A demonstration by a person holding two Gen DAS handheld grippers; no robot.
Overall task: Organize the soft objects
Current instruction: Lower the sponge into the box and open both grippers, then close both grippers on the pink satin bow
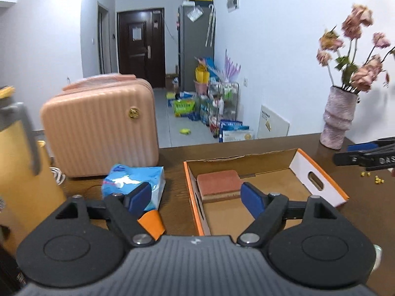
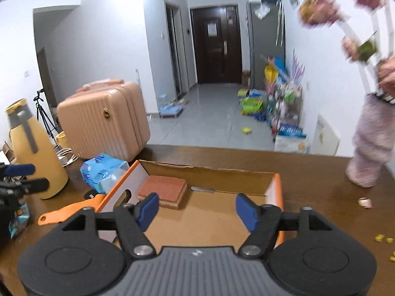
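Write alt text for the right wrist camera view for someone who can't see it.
The right gripper, fingers open and empty, hovers over an open cardboard box on a brown table; a reddish sponge lies in the box's far left corner. Left of the box sit a blue tissue pack, a pink suitcase and a yellow jug; a vase stands right.

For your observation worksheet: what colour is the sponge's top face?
Brick red on the sponge, clearest in the left wrist view.

Red-topped sponge (image 1: 218, 185) flat in cardboard box (image 1: 318, 185) corner; blue tissue pack (image 1: 134, 180) just outside on table.
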